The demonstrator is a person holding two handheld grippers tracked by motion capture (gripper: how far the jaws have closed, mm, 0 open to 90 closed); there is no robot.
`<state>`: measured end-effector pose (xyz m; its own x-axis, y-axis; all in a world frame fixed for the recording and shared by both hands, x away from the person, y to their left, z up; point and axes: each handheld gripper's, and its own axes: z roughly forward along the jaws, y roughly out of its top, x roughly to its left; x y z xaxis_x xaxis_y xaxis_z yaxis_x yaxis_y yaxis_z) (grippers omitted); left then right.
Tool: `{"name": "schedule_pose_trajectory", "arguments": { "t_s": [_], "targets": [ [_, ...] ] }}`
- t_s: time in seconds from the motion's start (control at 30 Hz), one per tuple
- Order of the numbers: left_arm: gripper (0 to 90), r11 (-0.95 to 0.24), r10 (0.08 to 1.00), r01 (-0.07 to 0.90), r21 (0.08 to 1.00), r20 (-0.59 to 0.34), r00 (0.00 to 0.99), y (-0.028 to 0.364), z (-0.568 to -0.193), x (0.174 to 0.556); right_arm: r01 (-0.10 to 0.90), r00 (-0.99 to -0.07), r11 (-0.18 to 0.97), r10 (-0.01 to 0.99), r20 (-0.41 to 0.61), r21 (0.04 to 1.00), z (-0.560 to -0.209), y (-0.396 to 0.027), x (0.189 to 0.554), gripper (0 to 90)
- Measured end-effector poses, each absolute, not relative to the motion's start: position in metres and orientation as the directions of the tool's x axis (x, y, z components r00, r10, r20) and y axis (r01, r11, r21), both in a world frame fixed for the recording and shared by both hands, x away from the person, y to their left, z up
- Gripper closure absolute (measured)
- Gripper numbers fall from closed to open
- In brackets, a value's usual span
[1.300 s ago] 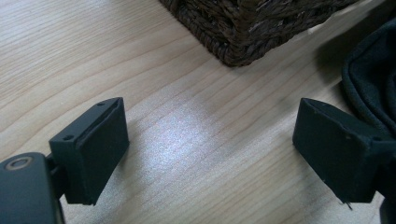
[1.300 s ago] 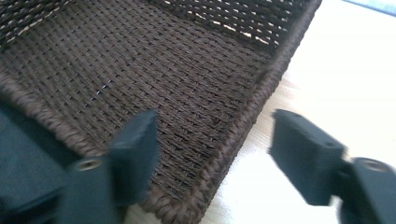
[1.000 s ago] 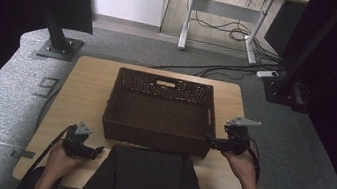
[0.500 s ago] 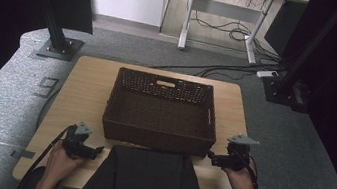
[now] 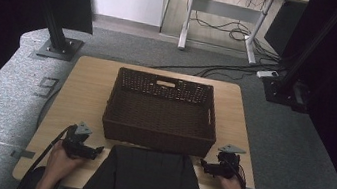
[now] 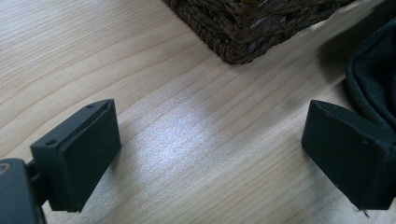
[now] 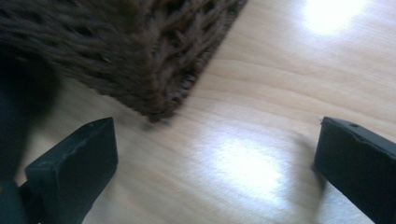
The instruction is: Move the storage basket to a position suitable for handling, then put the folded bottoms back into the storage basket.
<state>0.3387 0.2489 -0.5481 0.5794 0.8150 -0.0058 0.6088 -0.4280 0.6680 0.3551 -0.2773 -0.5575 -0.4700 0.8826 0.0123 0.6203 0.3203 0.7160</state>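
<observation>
- The table [image 5: 86, 92] carried a dark woven basket [image 5: 161, 111] at its middle, set toward the far edge, with nothing visible inside it.
- A dark folded cloth [image 5: 146, 179] lay at the near edge, just in front of the basket's near wall and between the two hands. It looked like the thing being worked on.
- The left gripper [image 5: 92, 151] sat low near the table's near left corner. Its jaws stood wide with only bare wood between them, and the cloth's edge [image 6: 373, 74] lay just beside one jaw.
- The right gripper [image 5: 205, 167] sat low near the near right corner. Its jaws had just been opening and stood wide, with nothing between them. Beyond them was the basket's near corner [image 7: 154, 65].
- Judged from this, the step in hand was the approach: both claws were flanking the cloth and neither was gripping it.
- The next move would likely call for each gripper to slide inward to the cloth's side edges, get a jaw under the fabric and close on it. Both would then lift together to clear the basket's near wall without snagging the weave.
</observation>
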Motion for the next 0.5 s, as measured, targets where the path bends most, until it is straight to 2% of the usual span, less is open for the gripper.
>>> {"name": "schedule_pose_trajectory", "arguments": {
  "t_s": [0.5],
  "targets": [
    [0.8,-0.444,0.810,0.621,0.646,-0.007,0.587,0.2464,-0.5469,0.3398,0.645,-0.461,0.322,0.887,0.017,0.694,-0.5545,-0.2759,0.3541,0.1]
  ]
}}
